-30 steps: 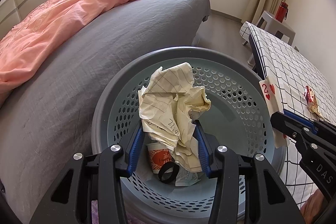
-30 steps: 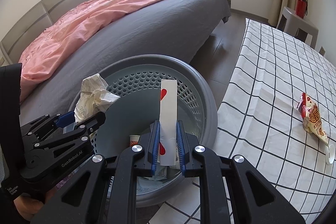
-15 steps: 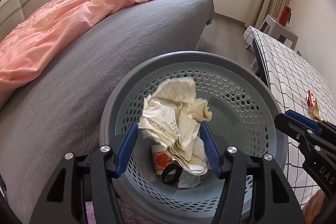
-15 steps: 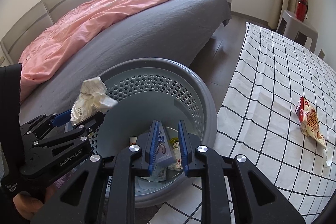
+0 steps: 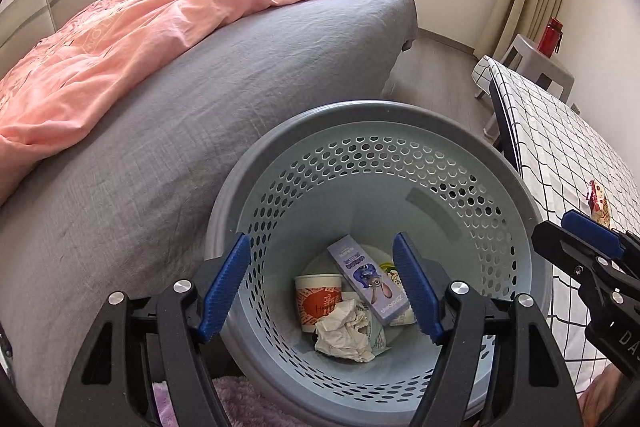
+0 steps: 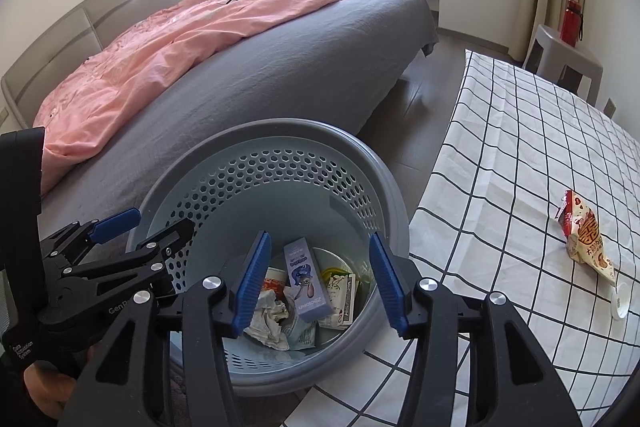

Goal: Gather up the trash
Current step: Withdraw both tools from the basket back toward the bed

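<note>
Left wrist view: left gripper (image 5: 326,289) hangs over the grey perforated basket (image 5: 400,163), blue pads spread apart, jaws have just been opening, nothing between them. Crumpled paper ball (image 5: 344,331) lies loose on the basket bottom, touching an orange-printed paper cup (image 5: 318,297) on its side. Lilac cartoon box (image 5: 366,277) lies diagonal just beside the cup, over other flat wrappers. Right gripper (image 5: 588,231) pokes in at the right edge, above the basket rim. Right wrist view: right gripper (image 6: 318,281) over the same basket (image 6: 280,135), pads parted and empty, jaws have just been opening too. Below between them sit the lilac box (image 6: 306,283), the paper ball (image 6: 270,321), and a playing card (image 6: 344,297) lying flat beside the box against the right wall. Left gripper (image 6: 150,227) sits at the left, fingers apart, a hand (image 6: 44,389) gripping its handle. Basket stands on the floor between the grey bed (image 6: 280,51) with pink duvet (image 6: 180,27) and the checked tablecloth (image 6: 520,155). Red snack wrapper (image 6: 586,239) lies on the cloth well apart from the basket, a small white cap (image 6: 620,301) just beside its lower end. Red bottle (image 6: 572,23) on a grey stool (image 6: 560,59) in the far corner.
</note>
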A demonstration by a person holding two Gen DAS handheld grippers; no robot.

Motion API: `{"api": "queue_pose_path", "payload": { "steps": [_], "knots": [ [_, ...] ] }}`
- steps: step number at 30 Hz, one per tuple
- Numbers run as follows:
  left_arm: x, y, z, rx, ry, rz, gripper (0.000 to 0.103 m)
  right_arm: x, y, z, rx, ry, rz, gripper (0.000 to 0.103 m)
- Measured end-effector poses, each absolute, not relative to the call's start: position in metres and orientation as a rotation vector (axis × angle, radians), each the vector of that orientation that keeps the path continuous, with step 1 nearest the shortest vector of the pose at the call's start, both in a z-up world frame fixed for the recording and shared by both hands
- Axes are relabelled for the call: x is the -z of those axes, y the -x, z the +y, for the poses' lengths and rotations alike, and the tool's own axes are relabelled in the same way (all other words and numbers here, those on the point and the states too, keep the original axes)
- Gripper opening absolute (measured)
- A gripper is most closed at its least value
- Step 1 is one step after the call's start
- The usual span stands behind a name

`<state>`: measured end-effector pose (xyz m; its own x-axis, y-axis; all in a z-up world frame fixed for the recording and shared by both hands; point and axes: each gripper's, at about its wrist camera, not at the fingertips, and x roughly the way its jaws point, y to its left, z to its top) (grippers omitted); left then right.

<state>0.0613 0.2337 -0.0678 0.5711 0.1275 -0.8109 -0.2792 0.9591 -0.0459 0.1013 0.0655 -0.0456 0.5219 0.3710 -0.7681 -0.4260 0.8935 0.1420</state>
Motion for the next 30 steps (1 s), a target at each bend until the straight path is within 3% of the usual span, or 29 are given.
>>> {"api": "queue_pose_path", "payload": {
  "steps": [17, 30],
  "knots": [
    [0.065, -0.056, 0.237, -0.245, 0.181, 0.929, 0.071, 0.042, -0.096, 0.066, -0.478, 0.063, 0.899, 0.061],
    [0.052, -0.043, 0.23, -0.25, 0.173, 0.909, 0.075, 0.034, -0.081, 0.053, -0.47, 0.045, 0.874, 0.081]
  ]
}}
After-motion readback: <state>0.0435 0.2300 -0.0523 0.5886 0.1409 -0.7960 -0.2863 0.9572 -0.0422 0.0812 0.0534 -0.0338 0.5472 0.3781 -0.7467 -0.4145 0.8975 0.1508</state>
